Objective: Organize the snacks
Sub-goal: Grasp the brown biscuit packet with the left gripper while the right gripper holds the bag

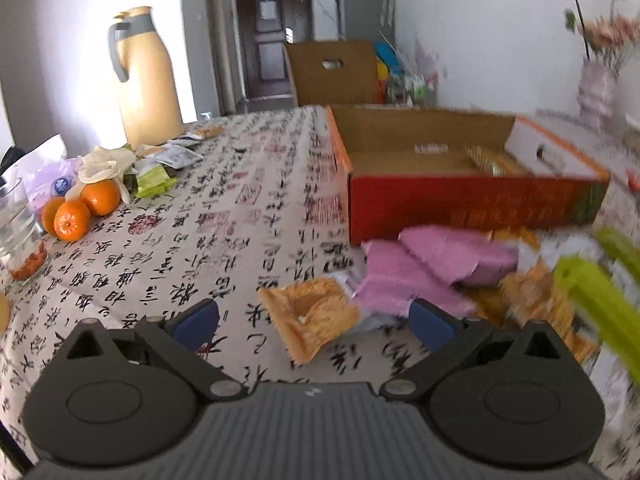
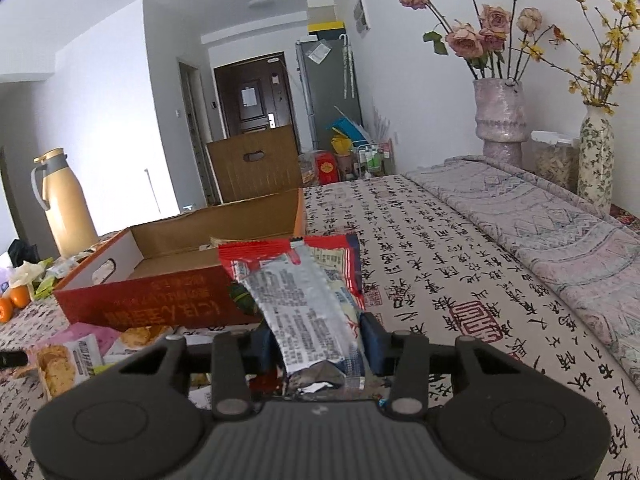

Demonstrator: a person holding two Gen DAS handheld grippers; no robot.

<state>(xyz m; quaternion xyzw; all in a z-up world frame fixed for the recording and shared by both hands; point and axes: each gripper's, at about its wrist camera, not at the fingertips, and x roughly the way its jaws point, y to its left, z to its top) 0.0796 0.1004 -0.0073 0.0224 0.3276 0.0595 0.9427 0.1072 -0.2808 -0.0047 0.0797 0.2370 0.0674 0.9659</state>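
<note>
right wrist view: the right gripper (image 2: 316, 344) is clamped on a red and silver snack packet (image 2: 304, 300), its blue pads (image 2: 374, 344) pressing both sides, and the packet sticks up and forward, held clear of the tablecloth (image 2: 420, 248). just behind it sits an open red cardboard box (image 2: 160, 300) with brown inner walls, and the packet's top edge overlaps the box's near right corner in this view. to the left of the gripper, more snack packs (image 2: 60, 364) lie on the cloth in front of the box. farther back stand a cream thermos jug (image 2: 64, 204) on the left and a vase of dried roses (image 2: 500, 120) on the right. left wrist view: the left gripper (image 1: 316, 322) stands wide open with nothing between its blue pads (image 1: 196, 324), low over the cloth. just ahead lies an orange cracker pack (image 1: 312, 320), touching a pink packet (image 1: 424, 272) beside it. behind them the red box holds a gold-wrapped snack (image 1: 492, 160). at far left, oranges (image 1: 80, 208) sit near a glass jar (image 1: 16, 232).
</note>
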